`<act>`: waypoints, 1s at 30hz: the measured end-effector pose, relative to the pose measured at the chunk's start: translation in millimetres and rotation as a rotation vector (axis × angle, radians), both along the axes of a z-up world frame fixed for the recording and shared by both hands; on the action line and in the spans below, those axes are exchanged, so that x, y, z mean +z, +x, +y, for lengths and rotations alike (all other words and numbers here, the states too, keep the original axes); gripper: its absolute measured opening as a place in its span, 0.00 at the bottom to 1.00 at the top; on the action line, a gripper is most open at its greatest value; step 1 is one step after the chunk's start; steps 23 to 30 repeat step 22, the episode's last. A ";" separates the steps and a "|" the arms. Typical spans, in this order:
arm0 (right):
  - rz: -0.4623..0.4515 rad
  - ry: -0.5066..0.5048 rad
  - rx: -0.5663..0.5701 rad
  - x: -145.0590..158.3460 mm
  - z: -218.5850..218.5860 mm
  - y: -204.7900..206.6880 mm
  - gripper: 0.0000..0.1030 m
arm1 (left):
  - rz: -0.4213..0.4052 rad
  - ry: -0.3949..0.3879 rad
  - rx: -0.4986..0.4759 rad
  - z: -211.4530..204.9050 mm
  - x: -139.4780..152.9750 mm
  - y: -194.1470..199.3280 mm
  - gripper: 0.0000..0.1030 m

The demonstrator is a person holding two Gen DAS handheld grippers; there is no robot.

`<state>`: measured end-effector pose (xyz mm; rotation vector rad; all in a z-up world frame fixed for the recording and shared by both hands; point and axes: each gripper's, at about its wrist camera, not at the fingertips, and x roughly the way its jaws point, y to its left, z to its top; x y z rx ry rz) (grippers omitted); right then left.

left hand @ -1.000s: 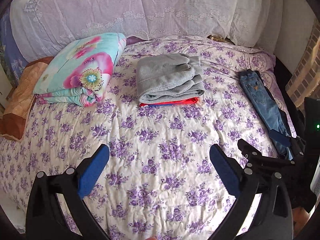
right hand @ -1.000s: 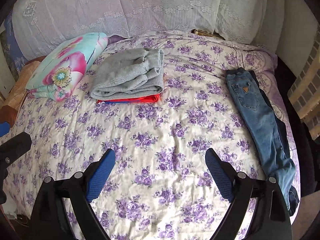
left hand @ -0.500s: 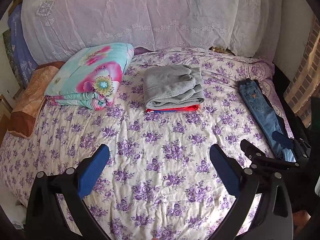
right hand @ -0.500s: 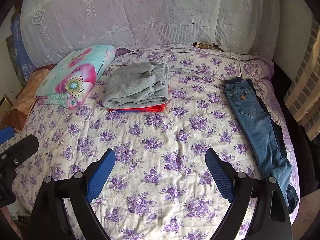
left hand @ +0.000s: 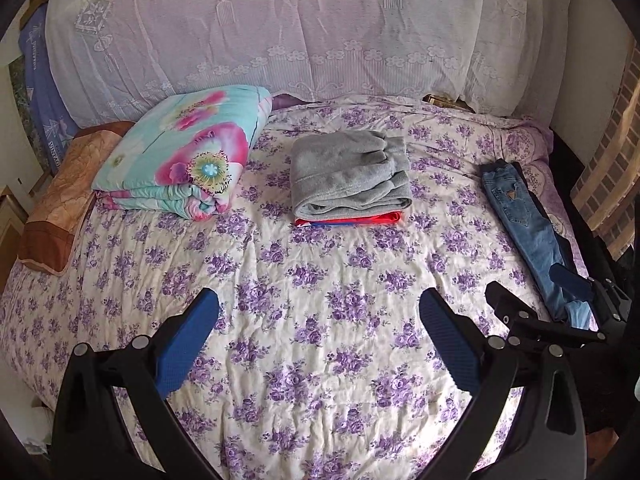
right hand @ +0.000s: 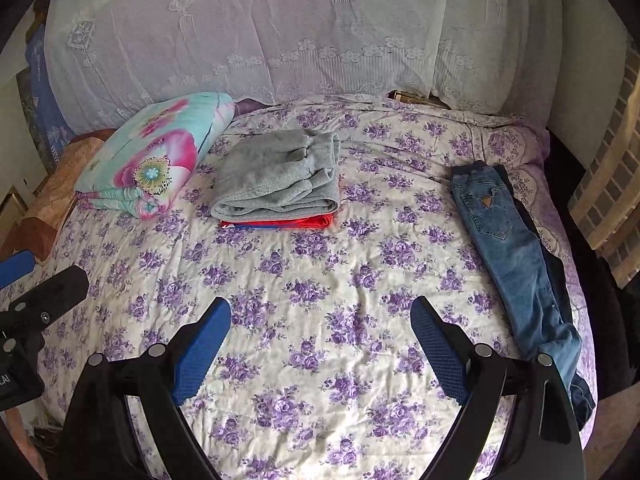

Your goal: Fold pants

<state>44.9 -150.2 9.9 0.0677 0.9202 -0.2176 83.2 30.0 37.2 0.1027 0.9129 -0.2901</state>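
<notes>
Blue jeans (right hand: 508,244) lie stretched out along the right edge of the bed, over a darker garment (right hand: 556,276); they also show in the left wrist view (left hand: 524,224). Folded grey pants (left hand: 348,174) sit on a folded red garment (left hand: 348,221) at the bed's middle back, also in the right wrist view (right hand: 280,176). My left gripper (left hand: 318,328) is open and empty above the bed's front. My right gripper (right hand: 320,336) is open and empty, left of the jeans' legs. Each gripper shows at the other view's edge.
The bed has a purple-flowered cover (left hand: 320,300). A folded floral quilt (left hand: 184,156) lies at the back left, beside a brown pillow (left hand: 60,200). A lace-covered headboard (left hand: 280,32) stands behind. A brick-pattern wall (left hand: 608,176) is at the right.
Both grippers have drawn back and up from the bed, so more of the headboard and bed shows. Jaws stayed open. The clothes have not moved.
</notes>
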 end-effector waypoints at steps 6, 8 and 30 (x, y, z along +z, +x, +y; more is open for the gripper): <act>0.001 0.001 0.004 -1.3 -0.8 1.7 0.89 | 0.008 0.003 0.006 -0.2 1.1 3.6 0.95; 0.002 0.002 0.002 -1.5 -0.6 1.7 0.89 | 0.006 0.005 0.009 -0.8 0.7 2.2 0.95; 0.005 0.005 0.006 -3.6 -0.3 2.4 0.89 | 0.023 0.012 0.007 -3.1 -4.6 6.4 0.95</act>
